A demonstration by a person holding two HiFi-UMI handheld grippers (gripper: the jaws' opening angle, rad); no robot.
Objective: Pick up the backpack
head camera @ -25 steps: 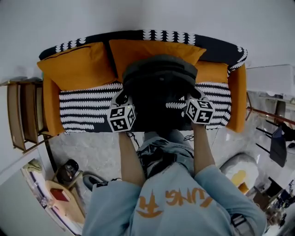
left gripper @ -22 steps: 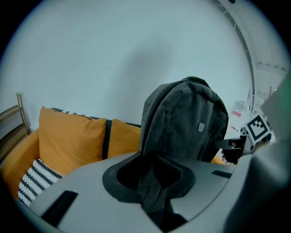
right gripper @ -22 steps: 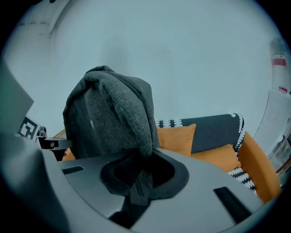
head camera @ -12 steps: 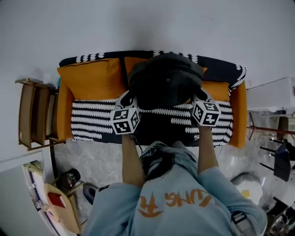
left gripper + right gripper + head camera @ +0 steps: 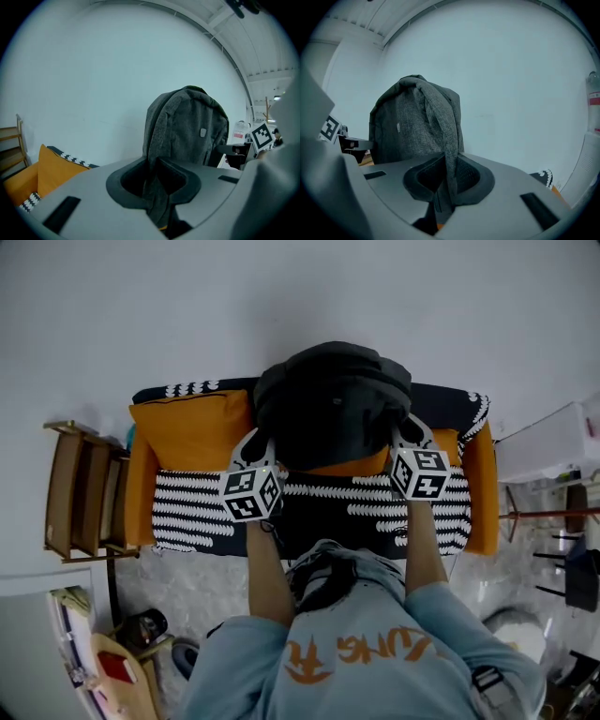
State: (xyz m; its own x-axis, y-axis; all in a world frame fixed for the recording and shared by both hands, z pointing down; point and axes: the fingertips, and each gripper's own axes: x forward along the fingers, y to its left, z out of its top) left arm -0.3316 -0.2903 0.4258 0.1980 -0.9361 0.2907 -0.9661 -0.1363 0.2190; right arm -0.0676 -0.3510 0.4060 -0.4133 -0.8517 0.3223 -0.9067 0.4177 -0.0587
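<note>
Both hands up at the sofa: the grey backpack [image 5: 333,404] is held at my 12 o'clock, in front of the white wall [image 5: 281,296] and above the black-and-white striped sofa [image 5: 187,498]. My left gripper [image 5: 157,177] has it at the pack's 8 o'clock corner, and my right gripper [image 5: 445,177] at its 4 o'clock corner. Both sets of jaws are drawn in and clamped on the pack's grey fabric. On the right, a strap [image 5: 451,140] runs down from the top of the pack and passes straight between the pads. On the left, a similar grey band is pinched in the notch between the pads. The backpack stands upright between the two grippers, its rounded top uppermost and a small pale tab on its face. An orange cushion [image 5: 192,427] leans on the sofa back at the pack's 9 o'clock. More orange shows under the pack at its 6 o'clock. A wooden rack [image 5: 80,488] stands past the sofa's arm, at 9 o'clock in the head view. From above the pack appears to be off the seat, though its base is hidden by its own bulk.
</note>
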